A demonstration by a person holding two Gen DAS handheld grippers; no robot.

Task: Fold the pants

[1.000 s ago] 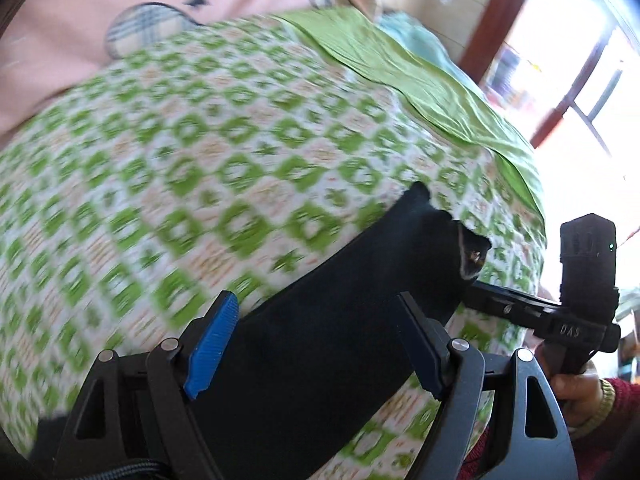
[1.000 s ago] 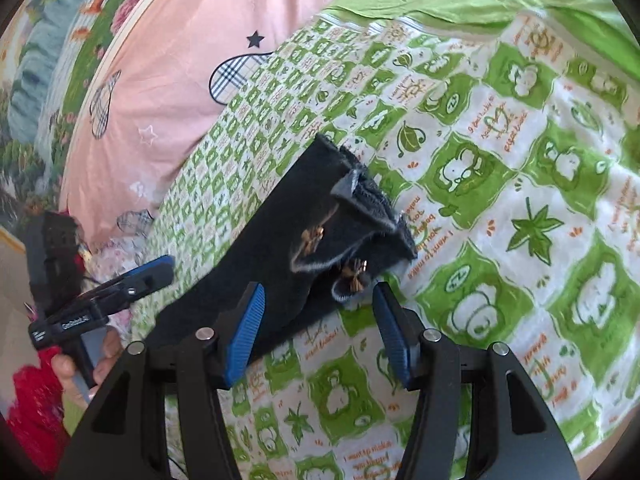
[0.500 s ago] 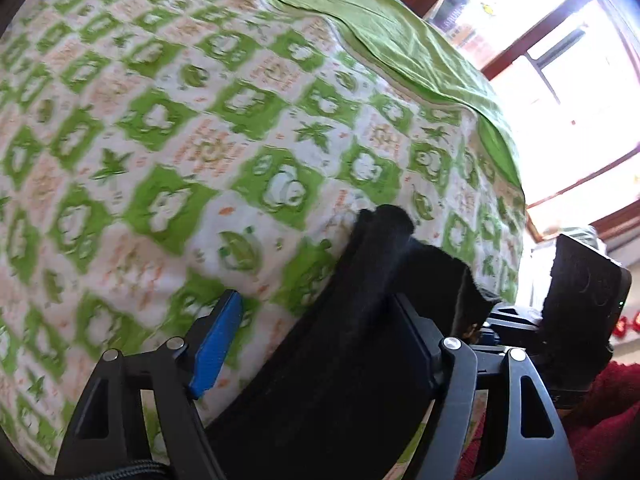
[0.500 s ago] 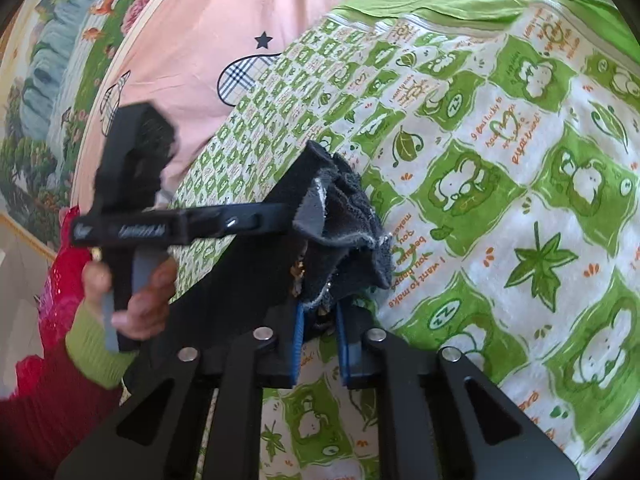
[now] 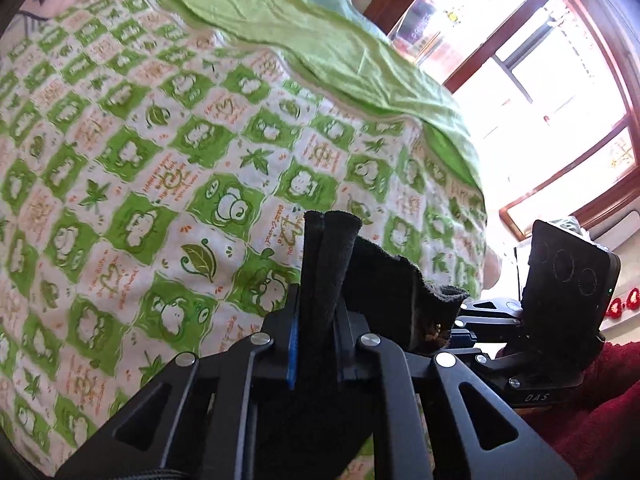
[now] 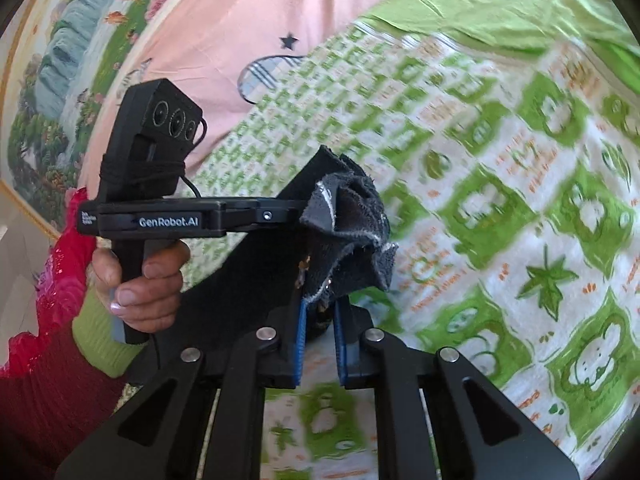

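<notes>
The black pants [image 5: 376,280] hang bunched between my two grippers, lifted above the green frog-print bedspread [image 5: 168,168]. My left gripper [image 5: 316,320] is shut on a rolled edge of the pants that sticks up between its blue pads. My right gripper [image 6: 320,320] is shut on the waistband end of the pants [image 6: 348,224], where grey lining and brass hardware show. Each gripper appears in the other's view: the right one [image 5: 472,332] at the right of the left wrist view, the left one [image 6: 280,212] held by a hand at the left of the right wrist view.
A plain green sheet [image 5: 320,52] lies over the far side of the bed. A pink cover with plaid shapes [image 6: 256,20] lies at the head. A bright window with a red-brown frame [image 5: 540,80] stands beyond the bed. A landscape picture [image 6: 60,64] is on the wall.
Both grippers went from open to shut on the pants. The pants have come up off the bedspread, and the two grippers have drawn close together.
</notes>
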